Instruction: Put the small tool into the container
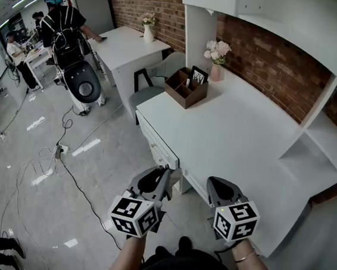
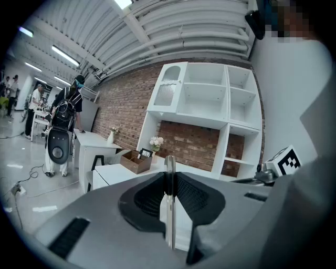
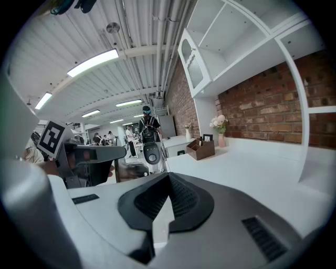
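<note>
Brown divided container (image 1: 185,90) on white desk (image 1: 240,139)

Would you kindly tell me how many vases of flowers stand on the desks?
2. One vase stands on the near desk beside the brown organizer; the other vase stands on the far desk. More may be hidden.
</note>
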Demonstrator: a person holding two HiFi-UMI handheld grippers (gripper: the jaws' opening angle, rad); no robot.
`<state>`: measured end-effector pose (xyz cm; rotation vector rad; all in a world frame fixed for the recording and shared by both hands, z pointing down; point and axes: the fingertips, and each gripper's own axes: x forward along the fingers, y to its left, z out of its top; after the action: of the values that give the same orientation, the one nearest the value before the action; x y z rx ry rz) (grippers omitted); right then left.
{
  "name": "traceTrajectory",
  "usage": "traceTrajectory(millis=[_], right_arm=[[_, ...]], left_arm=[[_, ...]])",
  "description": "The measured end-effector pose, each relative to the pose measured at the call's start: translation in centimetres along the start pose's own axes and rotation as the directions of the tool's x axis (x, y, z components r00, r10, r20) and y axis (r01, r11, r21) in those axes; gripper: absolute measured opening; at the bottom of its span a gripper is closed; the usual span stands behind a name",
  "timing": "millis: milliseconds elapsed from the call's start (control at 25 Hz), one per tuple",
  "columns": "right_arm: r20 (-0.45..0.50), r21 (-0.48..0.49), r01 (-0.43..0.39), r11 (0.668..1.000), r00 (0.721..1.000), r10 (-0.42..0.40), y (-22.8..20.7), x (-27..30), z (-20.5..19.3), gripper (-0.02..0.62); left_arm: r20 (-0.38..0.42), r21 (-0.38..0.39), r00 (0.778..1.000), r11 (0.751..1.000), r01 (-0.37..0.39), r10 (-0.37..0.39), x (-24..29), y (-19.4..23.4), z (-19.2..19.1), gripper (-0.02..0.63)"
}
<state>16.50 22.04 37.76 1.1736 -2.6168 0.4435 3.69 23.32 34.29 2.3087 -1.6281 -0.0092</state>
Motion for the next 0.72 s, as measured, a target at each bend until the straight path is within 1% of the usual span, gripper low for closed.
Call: traceTrajectory(millis=[280,720], right_arm=[[-0.011,-0.010,0.005,1.000,1.000,-0.006,-0.6,1.1,-0.2,0.003],[-0.015,0.003,0.010,1.000,1.000,-0.010,-1.8,2.3,-0.3,0.003]], left_arm=[[0.001,0.001,1.000,1.000,0.002,-0.002,1.1,0.6,0.1,0.066],[-0.010,0.000,0.999,0.999,-0.040,0.040,1.9,1.6,-0.3,0.066]])
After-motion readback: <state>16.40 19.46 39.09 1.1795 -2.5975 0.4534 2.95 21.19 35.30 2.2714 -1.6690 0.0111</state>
